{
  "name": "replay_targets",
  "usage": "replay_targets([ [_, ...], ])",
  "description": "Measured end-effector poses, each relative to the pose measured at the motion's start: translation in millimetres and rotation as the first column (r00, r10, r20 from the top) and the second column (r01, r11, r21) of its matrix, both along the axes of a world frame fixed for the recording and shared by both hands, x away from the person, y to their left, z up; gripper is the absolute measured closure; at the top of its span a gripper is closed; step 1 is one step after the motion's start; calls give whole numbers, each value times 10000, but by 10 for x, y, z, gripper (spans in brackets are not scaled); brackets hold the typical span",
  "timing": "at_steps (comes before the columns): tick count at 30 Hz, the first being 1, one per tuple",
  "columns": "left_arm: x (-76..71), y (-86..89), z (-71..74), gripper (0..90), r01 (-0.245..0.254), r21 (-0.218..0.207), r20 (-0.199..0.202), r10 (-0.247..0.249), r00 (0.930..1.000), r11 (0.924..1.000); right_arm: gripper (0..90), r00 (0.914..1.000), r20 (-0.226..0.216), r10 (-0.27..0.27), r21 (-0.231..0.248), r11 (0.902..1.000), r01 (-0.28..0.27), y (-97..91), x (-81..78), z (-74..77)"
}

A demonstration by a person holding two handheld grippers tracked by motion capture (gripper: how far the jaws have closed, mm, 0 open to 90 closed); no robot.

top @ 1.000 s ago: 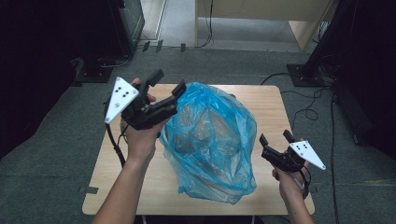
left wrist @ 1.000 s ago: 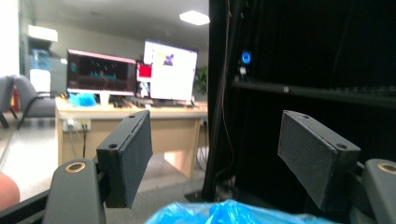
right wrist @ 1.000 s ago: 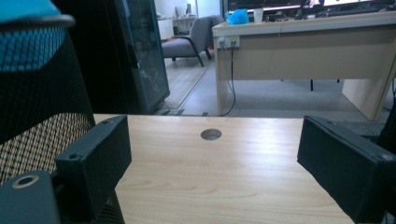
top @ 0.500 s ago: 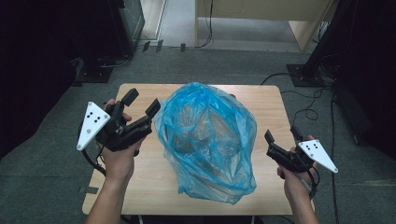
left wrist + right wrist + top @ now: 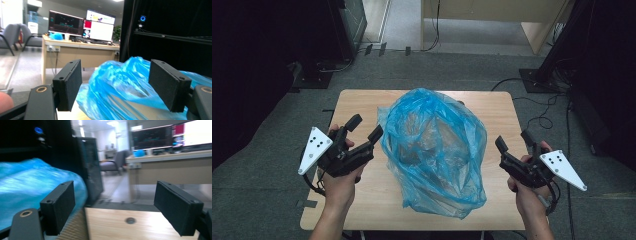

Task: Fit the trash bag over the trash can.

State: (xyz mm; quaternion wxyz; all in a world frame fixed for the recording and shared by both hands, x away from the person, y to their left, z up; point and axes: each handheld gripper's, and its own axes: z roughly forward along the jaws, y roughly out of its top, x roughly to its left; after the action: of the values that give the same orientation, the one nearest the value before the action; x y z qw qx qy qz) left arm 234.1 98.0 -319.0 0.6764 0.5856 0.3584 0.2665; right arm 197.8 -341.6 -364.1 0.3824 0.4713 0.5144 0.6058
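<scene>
A crumpled, translucent blue plastic bag (image 5: 434,152) is lying mid-table (image 5: 497,107), leaving bare wood around it. The left gripper (image 5: 364,131) and right gripper (image 5: 516,142) are flanking the bag near the side edges, jaws apart and empty, the right's just narrowing.

The blue bag (image 5: 434,152) bulks over the middle of the bench (image 5: 497,107) and blocks any straight path across. You have bare strips of bench on either side of it and along the far edge. Both grippers sit outside it, jaws apart, nothing between them.
</scene>
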Motion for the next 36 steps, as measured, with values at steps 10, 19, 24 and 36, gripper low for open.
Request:
replay_targets([
  [10,-125,-70,-78,294,-120,-117,90,121,9999,9999,277,9962,-14,868,223,9960,-867,114,-128,123],
  [19,-455,-310,-113,307,-1152,725,664,1104,9917,9907,269,9932,378,1104,300,9933,-1115,322,-268,255],
  [24,-616,-422,-123,365,-1108,1182,916,1002,9907,9868,257,9917,474,1193,175,9926,-1202,421,-332,360],
  [36,-658,-462,-408,745,-333,1639,382,274,9989,9859,787,9869,-611,1496,-1242,9799,-1562,657,-379,314],
])
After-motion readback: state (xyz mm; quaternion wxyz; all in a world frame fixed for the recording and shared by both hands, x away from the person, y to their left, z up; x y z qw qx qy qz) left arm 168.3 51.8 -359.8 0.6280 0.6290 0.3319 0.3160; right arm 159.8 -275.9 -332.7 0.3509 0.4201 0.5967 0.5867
